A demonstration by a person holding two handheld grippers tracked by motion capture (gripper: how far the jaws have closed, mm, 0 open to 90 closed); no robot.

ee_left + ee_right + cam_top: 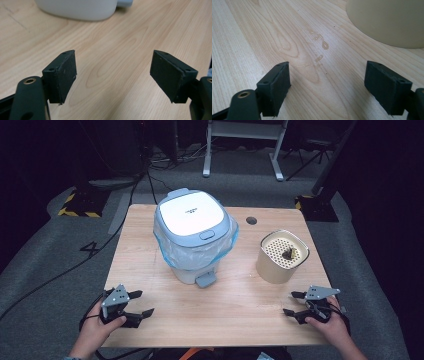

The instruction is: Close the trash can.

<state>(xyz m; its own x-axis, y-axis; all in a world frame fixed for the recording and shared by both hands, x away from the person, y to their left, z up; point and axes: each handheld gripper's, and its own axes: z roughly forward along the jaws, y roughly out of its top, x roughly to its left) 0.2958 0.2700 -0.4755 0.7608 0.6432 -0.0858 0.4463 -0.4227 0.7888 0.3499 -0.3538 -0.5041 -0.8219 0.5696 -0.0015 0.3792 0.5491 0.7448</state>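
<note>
A white pedal bin (194, 236) with a shut grey-blue lid and a blue bag liner stands at the table's middle back; its base (77, 8) shows ahead of my left gripper. To its right stands a cream round container (281, 256) with a perforated top and a small dark scrap (289, 253) on it; its wall (387, 20) rises at the upper right in the right gripper view. My left gripper (141, 303) rests open at the front left, nothing between its pads (65, 75). My right gripper (292, 303) rests open at the front right, also empty.
The wooden table (235, 315) has a dark round hole (251, 220) at its back right. A few drops of liquid (322, 47) lie on the wood before my right gripper. Cables and stand legs sit on the grey floor beyond the table.
</note>
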